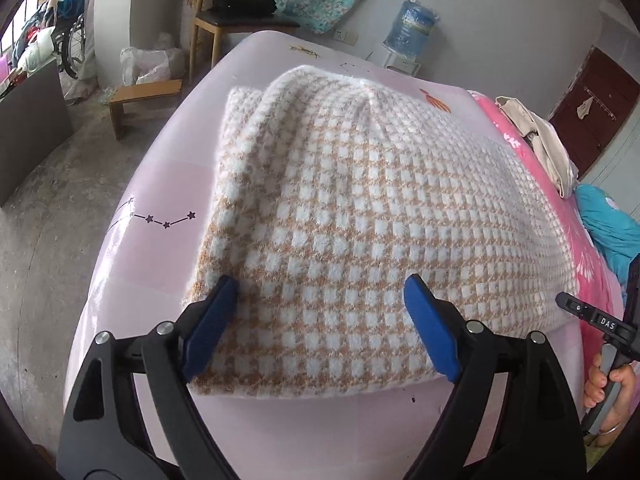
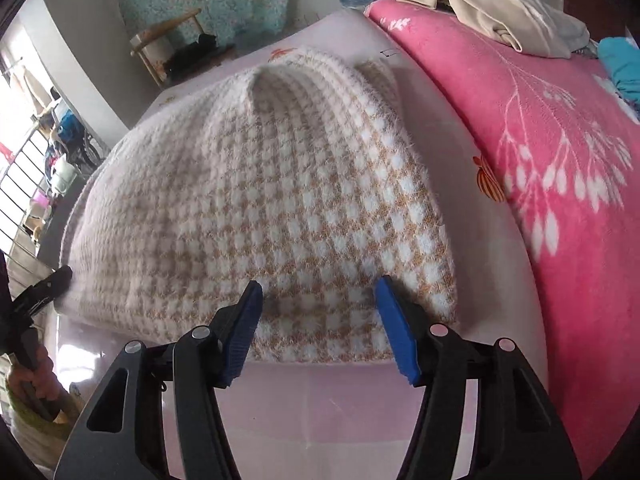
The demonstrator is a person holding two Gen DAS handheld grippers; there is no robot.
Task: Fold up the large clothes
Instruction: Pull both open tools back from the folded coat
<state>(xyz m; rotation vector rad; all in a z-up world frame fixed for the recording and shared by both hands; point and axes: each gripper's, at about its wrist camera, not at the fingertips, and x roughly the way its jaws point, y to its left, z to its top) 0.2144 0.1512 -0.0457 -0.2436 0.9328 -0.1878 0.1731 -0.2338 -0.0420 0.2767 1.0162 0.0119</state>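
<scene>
Nearest to us in the left wrist view, our left gripper [image 1: 318, 292] has its blue fingers [image 1: 212, 320] spread wide, holding nothing, over the near edge of the sweater [image 1: 344, 208]. That checked white-and-tan sweater lies folded on the pale pink sheet [image 1: 160, 176], filling the centre of the frame. At the lower right edge we see our right gripper's black tip and the hand [image 1: 608, 384] on its handle.

From the right wrist view, our right gripper [image 2: 318, 292] also stands apart and empty above the sweater's near right corner. A pink flowered blanket [image 2: 552, 184] runs down the right side just beside the sweater, with a beige garment [image 2: 492, 16] heaped at the upper right. A wooden chair [image 1: 236, 20], a low stool [image 1: 140, 100] and a water bottle [image 1: 412, 28] stand beyond the bed.
</scene>
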